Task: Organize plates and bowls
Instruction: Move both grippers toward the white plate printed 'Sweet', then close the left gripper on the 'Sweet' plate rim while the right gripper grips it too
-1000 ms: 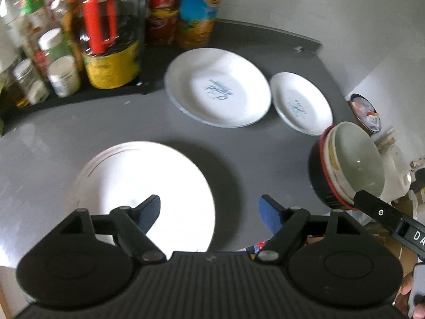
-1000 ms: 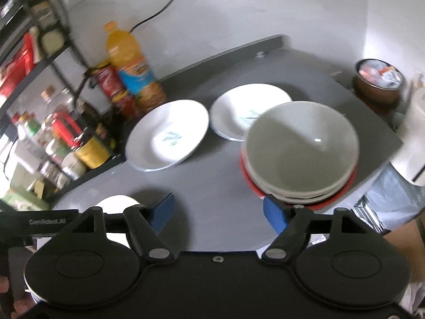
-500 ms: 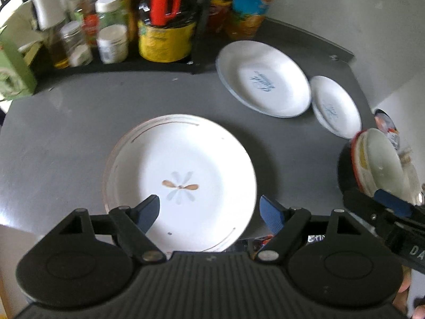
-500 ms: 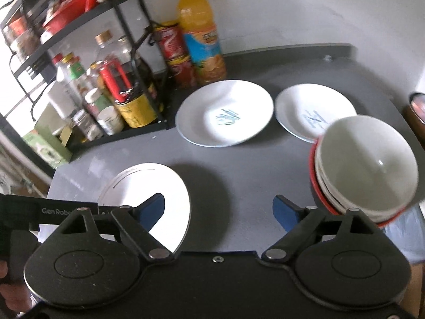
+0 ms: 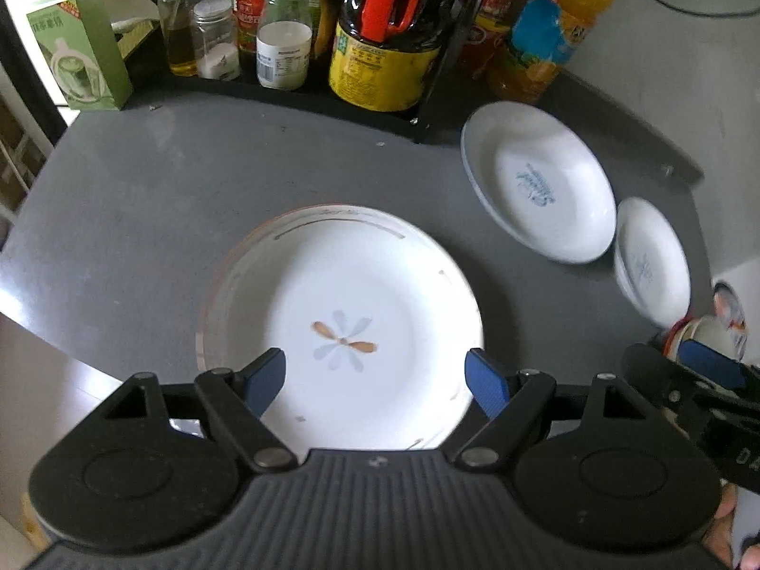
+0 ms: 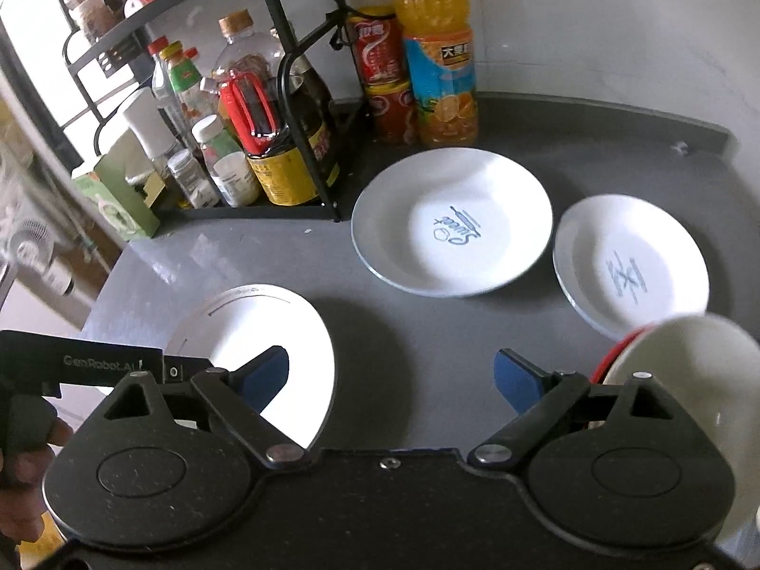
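On the grey counter (image 5: 142,199) the left gripper (image 5: 375,377) hangs over the near edge of a flower-patterned plate (image 5: 342,304), its blue fingers spread wide with nothing between them. The right gripper (image 6: 392,375) is just as wide apart and empty, poised above bare counter between that plate and a stack of bowls (image 6: 684,370) at the right, white bowls nested over something red; blur keeps me from counting them. Farther back a larger white plate (image 6: 451,221) with blue lettering lies beside a smaller plate (image 6: 631,266), close but seemingly not touching. Behind them stand an orange juice bottle (image 6: 439,57), red cans (image 6: 380,71) and a black rack (image 6: 304,109) crowded with condiment bottles.
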Demonstrator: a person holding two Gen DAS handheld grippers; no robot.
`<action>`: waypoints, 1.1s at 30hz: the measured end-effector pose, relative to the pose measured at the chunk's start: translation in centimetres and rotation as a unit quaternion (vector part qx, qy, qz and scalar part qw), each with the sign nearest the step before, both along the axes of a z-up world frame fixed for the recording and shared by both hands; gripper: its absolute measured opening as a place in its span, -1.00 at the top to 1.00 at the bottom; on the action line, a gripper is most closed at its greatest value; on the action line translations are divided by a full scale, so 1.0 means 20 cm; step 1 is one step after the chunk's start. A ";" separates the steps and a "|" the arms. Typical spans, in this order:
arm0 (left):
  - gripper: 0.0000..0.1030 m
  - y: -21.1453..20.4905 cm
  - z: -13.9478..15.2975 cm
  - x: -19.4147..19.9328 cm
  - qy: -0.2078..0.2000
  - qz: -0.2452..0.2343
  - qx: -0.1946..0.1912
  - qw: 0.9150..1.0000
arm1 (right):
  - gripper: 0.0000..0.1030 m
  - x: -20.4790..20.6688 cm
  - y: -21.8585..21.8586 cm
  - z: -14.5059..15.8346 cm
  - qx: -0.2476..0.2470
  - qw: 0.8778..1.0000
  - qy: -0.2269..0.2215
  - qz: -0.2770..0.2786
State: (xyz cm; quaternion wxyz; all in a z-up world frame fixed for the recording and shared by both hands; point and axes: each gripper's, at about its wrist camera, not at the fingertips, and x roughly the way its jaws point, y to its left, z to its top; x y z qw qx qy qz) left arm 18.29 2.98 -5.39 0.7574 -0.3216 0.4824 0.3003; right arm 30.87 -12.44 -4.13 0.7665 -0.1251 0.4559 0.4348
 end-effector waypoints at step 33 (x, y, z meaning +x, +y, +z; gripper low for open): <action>-0.06 0.08 -0.34 0.66 -0.067 0.197 -0.053 0.977 | -0.43 1.07 0.35 -0.26 -0.027 0.995 0.074 0.059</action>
